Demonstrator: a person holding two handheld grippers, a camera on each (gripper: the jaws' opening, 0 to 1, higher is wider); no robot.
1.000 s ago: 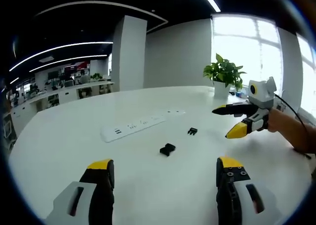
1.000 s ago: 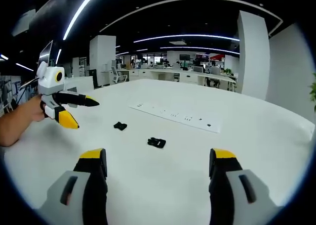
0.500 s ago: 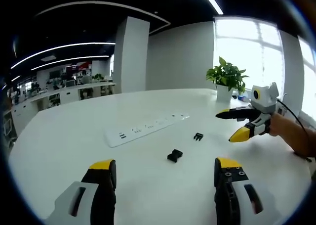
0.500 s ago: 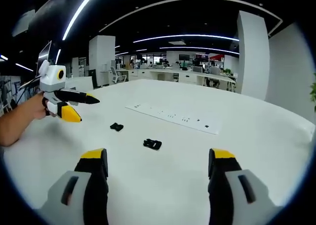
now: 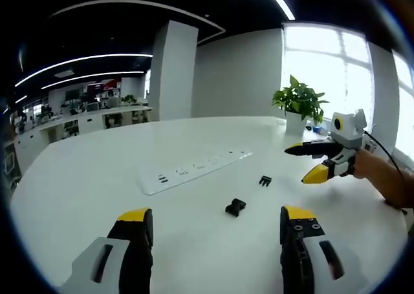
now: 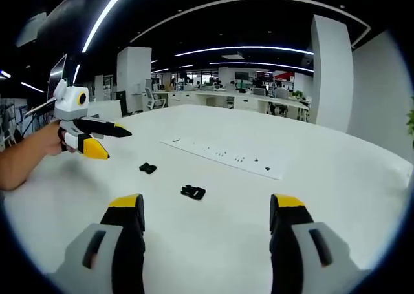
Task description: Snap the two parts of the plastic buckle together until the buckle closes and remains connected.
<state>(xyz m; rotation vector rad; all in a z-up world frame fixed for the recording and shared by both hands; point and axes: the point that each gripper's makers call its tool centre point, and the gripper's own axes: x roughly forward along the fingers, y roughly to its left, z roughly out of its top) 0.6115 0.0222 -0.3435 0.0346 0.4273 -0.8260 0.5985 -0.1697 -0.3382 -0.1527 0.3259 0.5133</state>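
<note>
Two small black plastic buckle parts lie apart on the white bench [image 5: 84, 178]: the pronged buckle half [image 5: 264, 180] at about two o'clock from the blockier buckle half [image 5: 235, 207]; their detail is too small to make out. A flat white power strip [image 5: 194, 171] lies beyond at ten o'clock. The left gripper [image 5: 217, 223] and right gripper [image 6: 206, 210] both stand wide apart, holding nothing. A green potted plant [image 5: 298, 100] stands at the far edge.

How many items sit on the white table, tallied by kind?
Black buckle parts: 2, the nearer part and the farther part, lying apart
White power strip: 1
Potted plant: 1
Total: 4
</note>
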